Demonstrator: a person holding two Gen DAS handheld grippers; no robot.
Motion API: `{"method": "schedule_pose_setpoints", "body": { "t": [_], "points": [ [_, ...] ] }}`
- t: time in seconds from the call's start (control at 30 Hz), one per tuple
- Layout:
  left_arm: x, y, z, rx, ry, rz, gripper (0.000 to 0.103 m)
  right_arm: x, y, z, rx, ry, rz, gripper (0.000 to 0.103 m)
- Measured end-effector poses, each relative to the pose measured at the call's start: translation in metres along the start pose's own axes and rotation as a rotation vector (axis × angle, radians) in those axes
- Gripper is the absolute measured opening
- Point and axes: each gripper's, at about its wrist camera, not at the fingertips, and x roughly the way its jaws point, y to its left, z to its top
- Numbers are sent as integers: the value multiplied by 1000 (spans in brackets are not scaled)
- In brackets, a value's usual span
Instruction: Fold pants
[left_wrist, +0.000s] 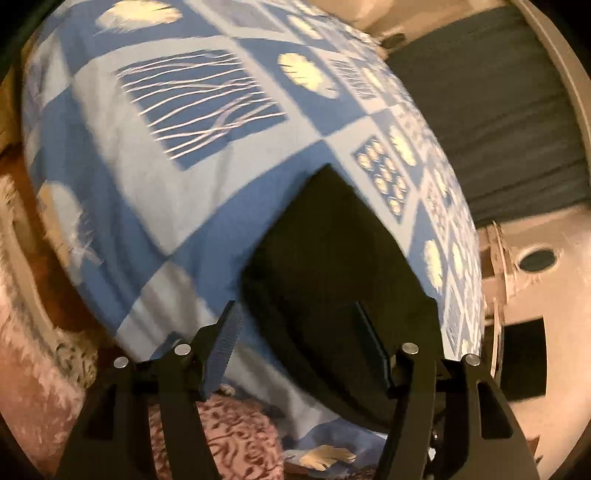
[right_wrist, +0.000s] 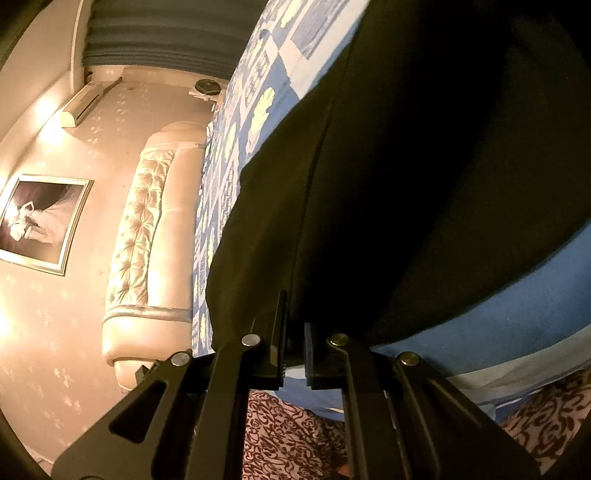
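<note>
Lying dark on the bedspread (left_wrist: 155, 192), pants (left_wrist: 332, 251): left jaws apart, right pinching them.

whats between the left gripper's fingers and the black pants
Nothing: in the left wrist view the open left gripper hangs just above the black pants.

Matt black cloth pants (right_wrist: 424, 166) on smooth printed blue cotton-like bedspread (left_wrist: 147, 192); glossy tufted headboard (right_wrist: 147, 236).

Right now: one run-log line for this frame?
task: fold pants | left gripper: open, empty | right gripper: shut on black pants edge | surface: blue patterned bedspread
</note>
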Motion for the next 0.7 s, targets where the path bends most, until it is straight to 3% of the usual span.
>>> {"method": "schedule_pose_setpoints", "body": {
  "t": [0.3,0.33,0.4,0.43,0.47,0.6,0.7],
  "points": [
    [46,-14,2,17,53,38,61,0,-6,3,6,7,0,7],
    [47,-14,2,23,50,43,56,1,-7,2,8,9,-4,7],
    [50,-18,2,62,43,94,37,2,-9,3,9,11,-7,7],
    [51,-17,3,71,44,112,19,2,-10,3,7,11,-10,7],
    [52,-14,3,77,45,121,13,3,-10,4,5,11,-11,7],
    [44,-4,3,43,48,87,10,-1,-5,1,-18,-3,-19,6],
    [28,-8,-4,73,31,79,10,-14,8,-4,-37,-18,5,6]
  ]
}}
